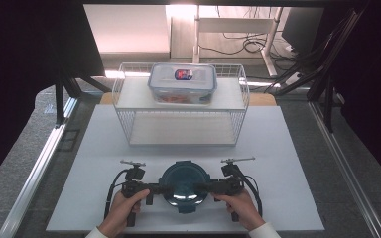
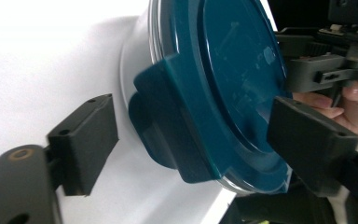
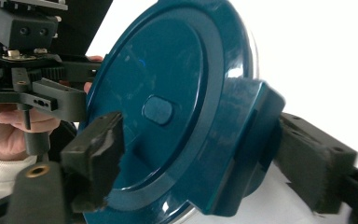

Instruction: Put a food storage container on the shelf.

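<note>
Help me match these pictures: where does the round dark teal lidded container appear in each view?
High view: round dark teal lidded container, bottom centre, between both grippers.
Left gripper view: centre-right, upper half.
Right gripper view: centre.
Shared landmark: white table board beneath it.

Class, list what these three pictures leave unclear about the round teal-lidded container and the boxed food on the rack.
- Round container: its contents, hidden by the teal lid in every view.
- Left gripper and right gripper: each straddles a lid clip; whether the pads press on it is unclear.
- Clear box on the wire rack: label and food too small in the high view.
</note>
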Available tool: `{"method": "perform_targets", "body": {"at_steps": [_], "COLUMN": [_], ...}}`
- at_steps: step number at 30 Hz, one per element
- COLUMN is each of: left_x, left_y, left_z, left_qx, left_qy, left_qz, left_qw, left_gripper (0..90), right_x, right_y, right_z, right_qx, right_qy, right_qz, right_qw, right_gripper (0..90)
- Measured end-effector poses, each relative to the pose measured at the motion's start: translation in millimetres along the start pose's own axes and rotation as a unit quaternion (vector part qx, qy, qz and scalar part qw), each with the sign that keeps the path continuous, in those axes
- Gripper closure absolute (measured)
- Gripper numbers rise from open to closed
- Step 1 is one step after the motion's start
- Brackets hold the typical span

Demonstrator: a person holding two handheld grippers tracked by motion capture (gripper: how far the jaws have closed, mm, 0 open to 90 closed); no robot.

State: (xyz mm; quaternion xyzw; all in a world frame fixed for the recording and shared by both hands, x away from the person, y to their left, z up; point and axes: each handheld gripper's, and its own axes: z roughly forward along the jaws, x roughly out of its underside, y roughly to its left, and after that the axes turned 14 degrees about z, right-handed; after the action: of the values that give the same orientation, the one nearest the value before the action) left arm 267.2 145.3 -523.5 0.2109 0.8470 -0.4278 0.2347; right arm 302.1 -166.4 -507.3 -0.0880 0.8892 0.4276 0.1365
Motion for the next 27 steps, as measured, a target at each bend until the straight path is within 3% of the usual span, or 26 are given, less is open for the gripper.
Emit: {"method": "perform_targets", "body": {"at_steps": [2,6,8,12,18,27], "left_x": [0.6,0.7,1.1,1.5,2.0,0.3], "left_y": [-0.6,-0.8,-0.1,-4.5,-14.4,-20.7], "left_z": [1.3,1.8,0.8,-2.5,-8.7,-15.4], "left_qx": [0.011,0.012,0.014,0.008,-0.008,-0.023], "left_qy": [0.002,0.001,-0.003,-0.005,-0.015,-0.022], "left_qz": [-0.002,-0.017,-0.028,-0.028,-0.020,-0.004], "left_qw": [0.9999,0.9998,0.9995,0.9996,0.9996,0.9995], "left_gripper": [23.6,26.7,29.0,32.2,38.0,40.2], "right_x": [-0.1,-2.1,-2.7,-2.0,2.2,5.1], "right_y": [-0.5,-5.9,-7.5,-6.0,0.1,10.4], "right_z": [-0.4,-2.9,-3.7,-7.0,-14.6,-17.5], "right_qx": [0.001,-0.016,-0.022,-0.027,-0.024,-0.015], "right_qy": [-0.001,0.002,0.002,-0.003,-0.021,-0.026], "right_qz": [0.006,0.042,0.051,0.057,0.047,0.006], "right_qw": [1.0000,0.9990,0.9984,0.9980,0.9984,0.9995], "right_gripper": [23.6,29.2,31.6,35.0,39.5,40.1]}}
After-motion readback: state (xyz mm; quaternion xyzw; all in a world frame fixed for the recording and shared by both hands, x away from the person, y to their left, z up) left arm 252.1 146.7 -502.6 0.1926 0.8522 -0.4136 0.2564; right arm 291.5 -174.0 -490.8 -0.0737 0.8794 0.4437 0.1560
